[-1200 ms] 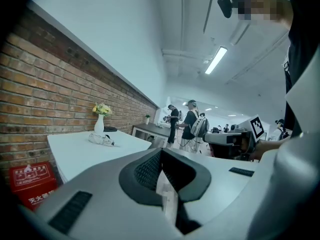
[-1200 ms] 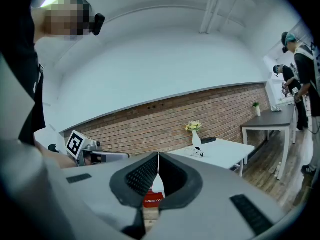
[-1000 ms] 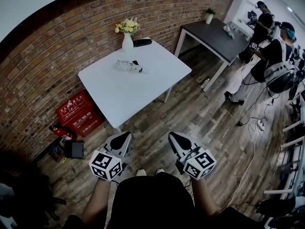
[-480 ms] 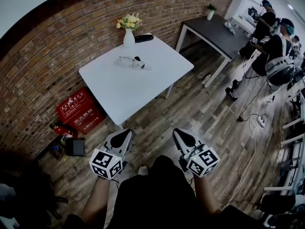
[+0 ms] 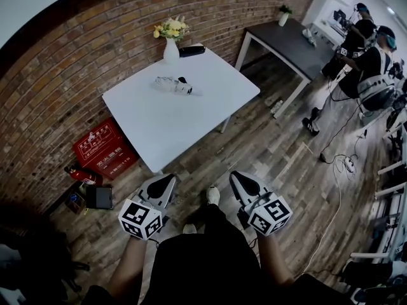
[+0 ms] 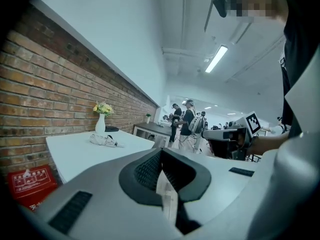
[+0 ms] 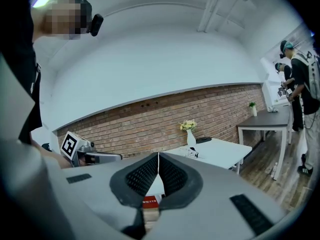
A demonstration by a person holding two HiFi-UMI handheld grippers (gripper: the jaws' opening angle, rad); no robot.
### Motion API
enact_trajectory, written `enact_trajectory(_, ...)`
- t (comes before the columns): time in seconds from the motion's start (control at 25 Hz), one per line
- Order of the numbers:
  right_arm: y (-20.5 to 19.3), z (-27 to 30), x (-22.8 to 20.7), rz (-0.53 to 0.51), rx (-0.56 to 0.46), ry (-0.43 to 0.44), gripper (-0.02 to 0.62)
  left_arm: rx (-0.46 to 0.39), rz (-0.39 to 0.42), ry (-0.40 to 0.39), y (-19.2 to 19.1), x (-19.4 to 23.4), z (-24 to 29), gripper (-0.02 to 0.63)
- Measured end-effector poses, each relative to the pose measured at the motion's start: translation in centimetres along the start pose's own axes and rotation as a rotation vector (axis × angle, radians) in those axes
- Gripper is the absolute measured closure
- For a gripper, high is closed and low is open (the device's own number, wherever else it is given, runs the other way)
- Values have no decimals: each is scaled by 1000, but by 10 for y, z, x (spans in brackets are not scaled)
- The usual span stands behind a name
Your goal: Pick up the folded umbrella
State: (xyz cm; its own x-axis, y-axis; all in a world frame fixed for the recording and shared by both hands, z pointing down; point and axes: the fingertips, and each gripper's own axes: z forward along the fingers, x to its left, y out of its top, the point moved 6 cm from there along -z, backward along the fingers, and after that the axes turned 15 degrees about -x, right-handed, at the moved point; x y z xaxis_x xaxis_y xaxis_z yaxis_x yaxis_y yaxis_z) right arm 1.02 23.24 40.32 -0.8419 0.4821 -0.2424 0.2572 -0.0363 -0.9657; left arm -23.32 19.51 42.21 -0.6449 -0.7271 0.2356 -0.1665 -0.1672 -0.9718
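Note:
The folded umbrella (image 5: 173,85), pale grey with a black handle, lies on the white table (image 5: 191,116) near its far side. It also shows in the left gripper view as the umbrella (image 6: 105,141) and in the right gripper view as the umbrella (image 7: 192,153). My left gripper (image 5: 166,180) and right gripper (image 5: 236,179) hang side by side over the wooden floor, well short of the table's near corner. Both are shut with nothing in them. In its own view the left gripper (image 6: 161,153) has its pads together, as does the right gripper (image 7: 158,156).
A white vase of flowers (image 5: 170,48) and a black object (image 5: 192,51) stand at the table's far edge by the brick wall. Red boxes (image 5: 102,148) and a fire extinguisher (image 5: 81,175) lie on the floor at left. At right are a dark table (image 5: 289,46), people (image 5: 369,68) and cables (image 5: 346,164).
A shoe has stepped forward between the two grippers and the table sits a little nearer in the head view. The right gripper has shifted slightly. Both grippers stay shut.

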Motion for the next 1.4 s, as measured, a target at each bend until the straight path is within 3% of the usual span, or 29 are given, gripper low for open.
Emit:
enact_trajectory(0.68,20,91,-120,50,6,59,572,15,33,111,16,50,125,591)
enact_trajectory(1.04,28,138,-187,81,24,133,572,23,46,120,22,57,193,591)
enact_trajectory(1.4,27,181,-241,101,56,226,572,15,17,189,18,71,249,591)
